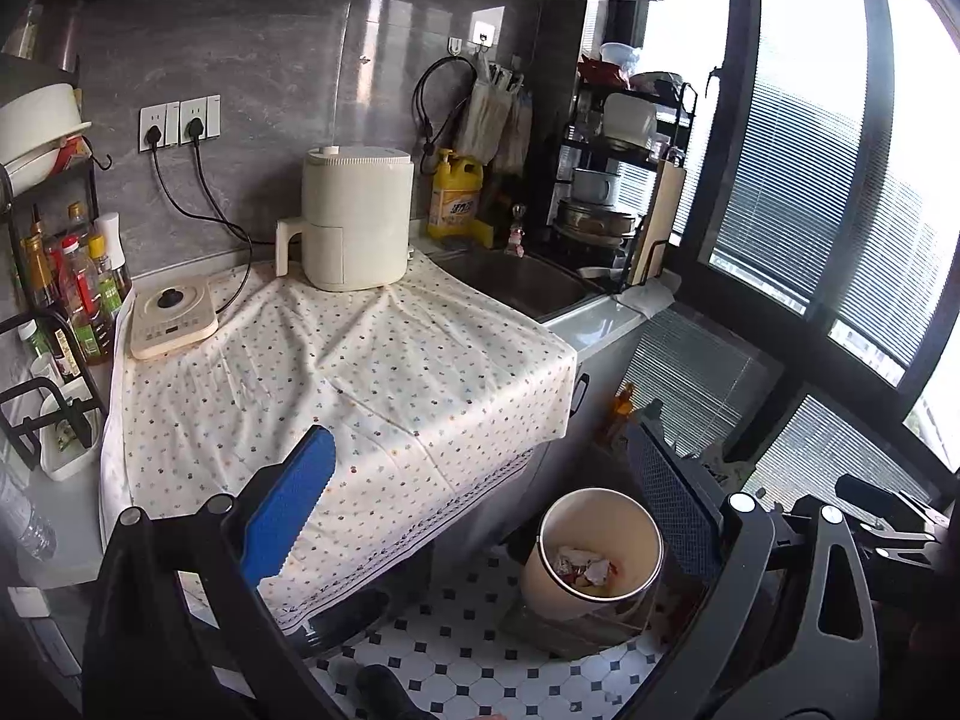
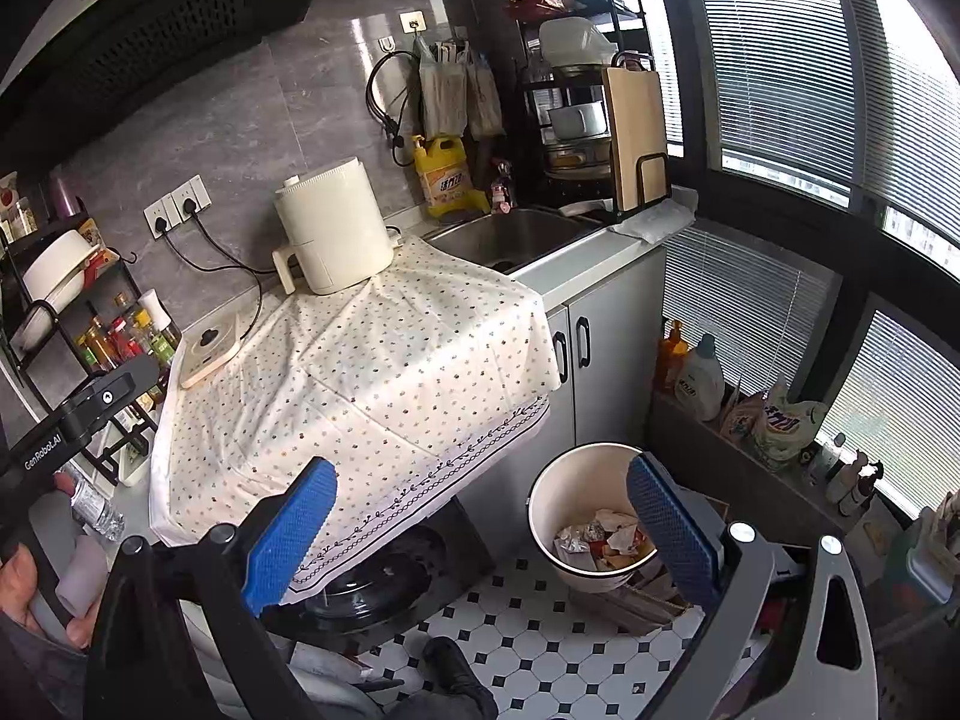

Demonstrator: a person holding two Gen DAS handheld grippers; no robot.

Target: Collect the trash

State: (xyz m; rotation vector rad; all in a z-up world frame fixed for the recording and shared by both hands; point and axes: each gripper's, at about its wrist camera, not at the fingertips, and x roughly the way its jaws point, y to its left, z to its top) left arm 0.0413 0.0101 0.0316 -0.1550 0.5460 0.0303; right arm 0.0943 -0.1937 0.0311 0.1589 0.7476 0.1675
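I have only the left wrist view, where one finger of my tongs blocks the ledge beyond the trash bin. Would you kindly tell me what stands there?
Observer: A white detergent bottle with a blue cap stands on that ledge, right beside an orange bottle.
Operator: Thank you. Are the right tongs holding anything at the moment?
Observer: No. The right tongs are wide open, with nothing between them.
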